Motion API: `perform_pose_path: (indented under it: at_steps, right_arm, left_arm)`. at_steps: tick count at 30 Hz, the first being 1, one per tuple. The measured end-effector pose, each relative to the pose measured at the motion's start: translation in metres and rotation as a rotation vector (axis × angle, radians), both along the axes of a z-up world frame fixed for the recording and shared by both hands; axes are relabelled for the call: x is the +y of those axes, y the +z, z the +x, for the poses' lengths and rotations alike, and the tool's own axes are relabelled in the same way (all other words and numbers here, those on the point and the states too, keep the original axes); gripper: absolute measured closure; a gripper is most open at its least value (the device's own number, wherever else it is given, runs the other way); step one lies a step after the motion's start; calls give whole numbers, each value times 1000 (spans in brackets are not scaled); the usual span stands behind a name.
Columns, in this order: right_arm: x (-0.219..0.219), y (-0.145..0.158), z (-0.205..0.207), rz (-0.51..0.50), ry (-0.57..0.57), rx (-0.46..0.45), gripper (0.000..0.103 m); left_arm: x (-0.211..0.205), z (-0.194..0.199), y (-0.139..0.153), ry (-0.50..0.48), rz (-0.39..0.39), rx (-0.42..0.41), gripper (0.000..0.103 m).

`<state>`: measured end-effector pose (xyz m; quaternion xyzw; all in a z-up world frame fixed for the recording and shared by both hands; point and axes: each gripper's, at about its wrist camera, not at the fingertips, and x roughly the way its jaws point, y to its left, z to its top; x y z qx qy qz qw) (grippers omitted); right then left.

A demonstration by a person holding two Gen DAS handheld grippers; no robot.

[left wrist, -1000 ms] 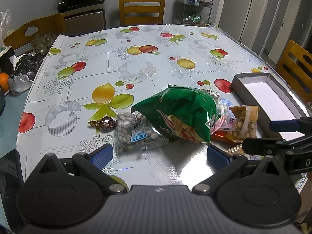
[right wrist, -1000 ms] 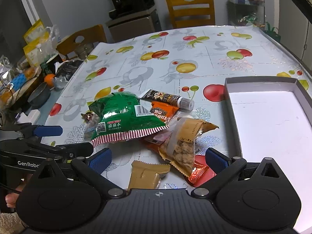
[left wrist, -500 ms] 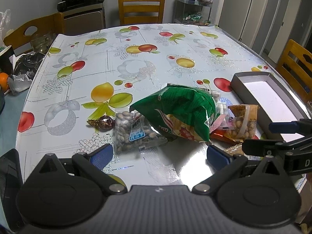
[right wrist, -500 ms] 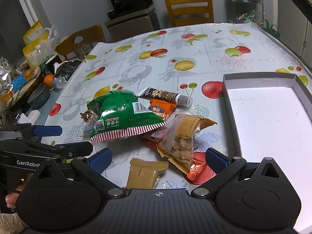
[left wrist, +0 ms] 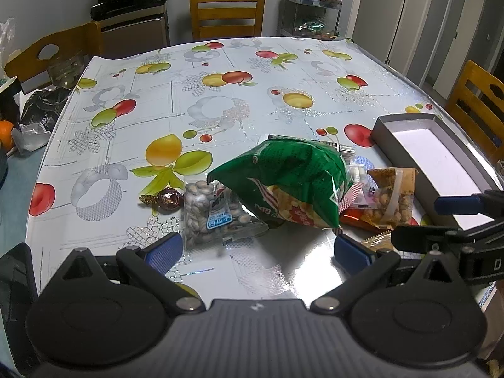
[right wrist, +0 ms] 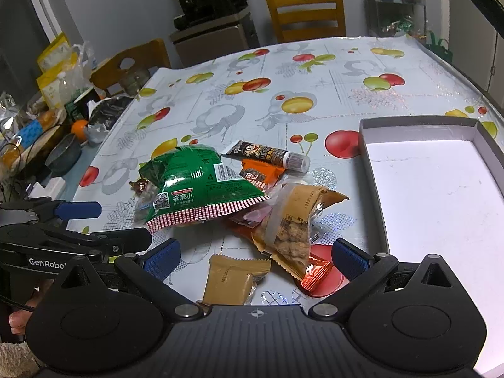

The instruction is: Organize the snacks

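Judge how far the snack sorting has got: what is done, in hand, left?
Done: nothing; the grey shallow box holds no snacks. In hand: nothing; the left hand-held gripper and right hand-held gripper are open, facing the pile. Left: the green crinkled snack bag, clear nut packet, tan wrapped bar and the rest.

Desk's glossy white cloth (left wrist: 220,72) is showing a red, yellow and green fruit print with grey line motifs. Puffy plastic snack bag (right wrist: 201,186) is showing green with a red-white checked hem; in the left view its front is carrying a yellow-red picture. Clear seed pouch (left wrist: 217,214) is showing pale kernels and a blue-white label. Foil candy (left wrist: 167,197) is reading dark red-brown. Flat sachet (right wrist: 231,280) is plain tan. Shallow cardboard box (right wrist: 371,170) is showing grey walls, white floor. Both tools' pads (right wrist: 160,258) are showing blue on black arms.
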<state>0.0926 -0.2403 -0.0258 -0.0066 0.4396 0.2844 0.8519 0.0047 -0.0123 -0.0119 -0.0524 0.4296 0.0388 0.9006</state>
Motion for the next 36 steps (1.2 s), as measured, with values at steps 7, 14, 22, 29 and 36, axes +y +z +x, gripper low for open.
perform_pose_path:
  at_steps: [7, 14, 22, 29, 36]
  right_arm:
    - [0, 1, 0, 1, 2, -3, 0]
    - [-1, 1, 1, 2, -3, 0, 0]
    - [-1, 0, 2, 3, -4, 3, 0]
    - [-1, 0, 3, 3, -5, 5, 0]
    - [-2, -5, 5, 0, -16, 11, 0]
  left_arm:
    - [-1, 0, 0, 0, 0, 0, 0]
    - [0, 2, 1, -3, 5, 2, 0]
    - [-1, 3, 1, -3, 6, 2, 0]
    - [-1, 3, 1, -2, 7, 3, 0]
    - [1, 1, 5, -17, 15, -26, 0]
